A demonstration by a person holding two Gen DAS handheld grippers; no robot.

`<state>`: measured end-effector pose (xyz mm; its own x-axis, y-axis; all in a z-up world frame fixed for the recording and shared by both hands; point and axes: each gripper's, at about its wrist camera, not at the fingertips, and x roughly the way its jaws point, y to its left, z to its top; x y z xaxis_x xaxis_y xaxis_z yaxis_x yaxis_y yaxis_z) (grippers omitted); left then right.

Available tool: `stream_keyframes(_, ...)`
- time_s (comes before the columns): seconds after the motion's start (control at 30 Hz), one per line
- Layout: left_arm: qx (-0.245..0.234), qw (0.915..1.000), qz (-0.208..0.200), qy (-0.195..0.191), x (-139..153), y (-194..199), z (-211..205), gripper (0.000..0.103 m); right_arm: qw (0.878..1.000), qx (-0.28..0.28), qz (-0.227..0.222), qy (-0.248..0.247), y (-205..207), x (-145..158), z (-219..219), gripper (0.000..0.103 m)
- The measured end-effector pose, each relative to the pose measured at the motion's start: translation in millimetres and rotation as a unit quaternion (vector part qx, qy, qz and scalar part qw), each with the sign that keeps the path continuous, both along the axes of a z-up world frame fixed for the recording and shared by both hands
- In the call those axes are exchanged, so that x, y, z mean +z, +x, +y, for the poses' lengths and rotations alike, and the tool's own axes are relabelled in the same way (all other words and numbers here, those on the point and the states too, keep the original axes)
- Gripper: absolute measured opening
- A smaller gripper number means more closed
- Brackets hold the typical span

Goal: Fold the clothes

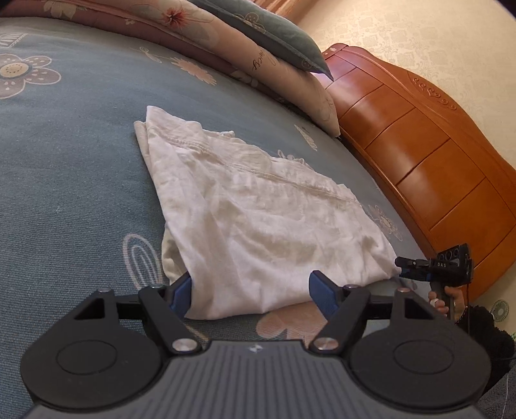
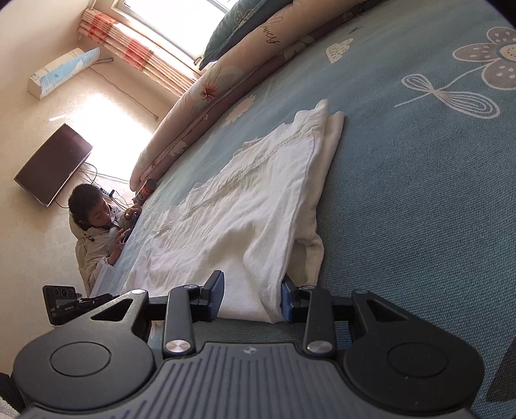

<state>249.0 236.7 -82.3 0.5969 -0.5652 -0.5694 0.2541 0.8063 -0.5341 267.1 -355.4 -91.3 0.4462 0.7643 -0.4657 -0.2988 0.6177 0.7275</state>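
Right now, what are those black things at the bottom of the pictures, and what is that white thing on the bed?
Those are tongs. A person holds two of them, and each has a camera on it. One picture looks along the left tongs, the other along the right tongs. A white garment lies partly folded on the blue flowered bedsheet. Its near edge sits between both pairs. The left tongs are open. I cannot tell if the right ones pinch it.

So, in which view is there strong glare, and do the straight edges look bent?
Right wrist view: the window is blown out white, and a washed-out sun patch lies on the wall. Left wrist view: even light, no glare; the wooden headboard curves from fisheye distortion. The white garment looks sharp in both.
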Motion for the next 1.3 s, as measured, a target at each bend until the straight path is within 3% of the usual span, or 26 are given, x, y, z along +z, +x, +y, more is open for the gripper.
stream_keyframes(0.1,0.021,0.9993,0.0,-0.032,-3.5,6.5,7.3,0.072,1.0,-0.016,0.004,0.025,4.2,0.7,-3.8,0.028)
stream_keyframes(0.13,0.029,0.9984,0.0,-0.048,-5.1,8.5,10.8,0.066,0.999,-0.019,0.007,0.029,5.5,1.2,-4.1,0.025)
stream_keyframes(0.17,0.031,0.9978,0.003,-0.059,-6.8,9.8,12.7,0.058,0.999,-0.019,0.009,0.028,6.1,1.7,-4.1,0.019)
stream_keyframes(0.23,0.039,0.9977,0.009,-0.055,-9.0,8.3,14.6,0.026,1.0,-0.018,0.011,0.011,5.1,3.3,-2.9,0.01)
stream_keyframes(0.27,0.046,0.9976,0.016,-0.048,-10.4,7.0,16.0,0.021,1.0,-0.02,0.012,0.003,3.4,3.3,-4.7,0.007)
stream_keyframes(0.33,0.07,0.9964,0.041,-0.025,-15.3,3.9,21.2,0.002,1.0,-0.026,0.013,-0.009,0.6,3.1,-9.4,0.004)
stream_keyframes(0.53,0.089,0.9941,0.062,0.002,-12.3,-5.3,29.9,0.007,0.998,-0.039,0.038,-0.037,-4.7,-0.2,-20.0,0.003)
stream_keyframes(0.57,0.092,0.9937,0.062,0.013,-7.8,-6.4,29.2,0.007,0.997,-0.042,0.035,-0.05,-6.3,4.6,-20.2,0.004)
stream_keyframes(0.6,0.095,0.9934,0.061,0.023,-2.5,-8.1,28.7,0.009,0.996,-0.05,0.025,-0.07,-9.7,12.6,-19.7,0.013)
stream_keyframes(0.67,0.097,0.9919,0.038,0.073,14.7,-13.1,22.0,0.019,0.989,-0.068,-0.016,-0.134,-18.9,34.2,-15.7,0.024)
stream_keyframes(0.73,0.086,0.9882,-0.009,0.126,34.0,-14.1,9.2,0.044,0.977,-0.072,-0.076,-0.186,-27.0,56.1,-9.2,0.024)
stream_keyframes(0.83,0.05,0.9855,-0.066,0.148,50.7,3.0,-18.6,0.057,0.962,-0.055,-0.149,-0.224,-25.4,77.4,19.6,0.033)
stream_keyframes(0.87,0.038,0.9851,-0.075,0.15,50.7,11.2,-27.4,0.058,0.958,-0.044,-0.159,-0.233,-20.4,76.3,32.1,0.04)
stream_keyframes(1.0,0.017,0.9817,-0.07,0.177,24.7,39.0,-47.4,0.058,0.951,-0.013,-0.151,-0.27,0.9,51.2,66.2,0.041)
stream_keyframes(1.07,0.027,0.9845,-0.042,0.168,5.1,41.8,-37.2,0.058,0.955,-0.021,-0.133,-0.266,0.4,33.9,56.0,0.041)
stream_keyframes(1.17,0.032,0.9912,-0.042,0.121,-1.2,27.2,-14.8,0.057,0.962,-0.043,-0.114,-0.245,-9.9,23.2,28.2,0.041)
stream_keyframes(1.3,0.035,0.9885,-0.04,0.142,15.1,18.4,-9.9,0.057,0.96,-0.065,-0.11,-0.251,-26.2,30.8,10.6,0.044)
